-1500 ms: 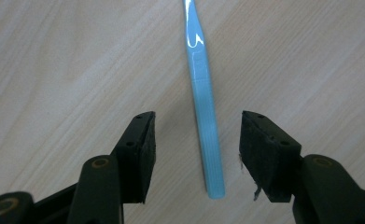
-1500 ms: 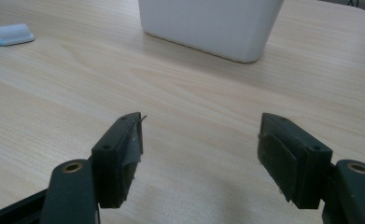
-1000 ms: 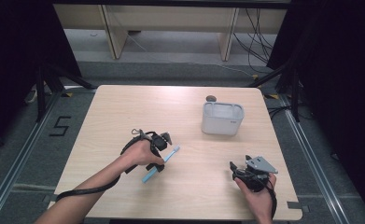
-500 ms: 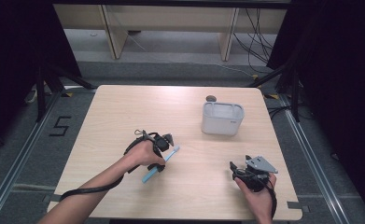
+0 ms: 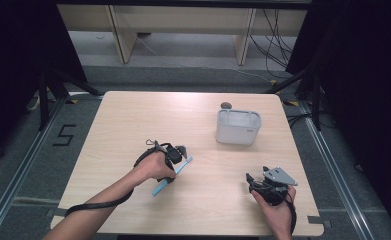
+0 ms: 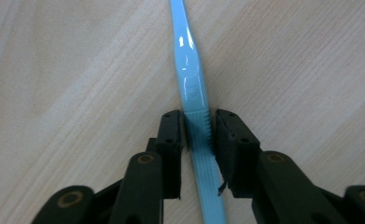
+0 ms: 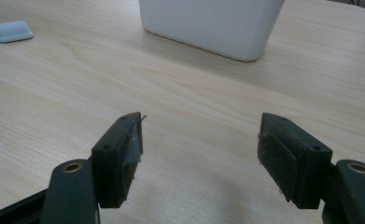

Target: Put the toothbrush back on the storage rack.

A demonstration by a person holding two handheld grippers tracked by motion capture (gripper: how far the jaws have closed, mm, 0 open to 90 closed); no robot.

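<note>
The left gripper (image 6: pixel 200 133), its jaws just closing onto the toothbrush (image 6: pixel 189 79) handle, straddles it crosswise, its length running straight ahead along the surface (image 5: pixel 133 125) toward the white tub (image 5: pixel 238 127); the right gripper (image 7: pixel 201 149) gapes wide.

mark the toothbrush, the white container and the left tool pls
toothbrush (image 6: pixel 189 79): left gripper view, glossy blue handle.
white container (image 5: pixel 238 133): high view, front wall.
left tool (image 6: pixel 198 135): left gripper view, midway between the pads at the handle.
</note>
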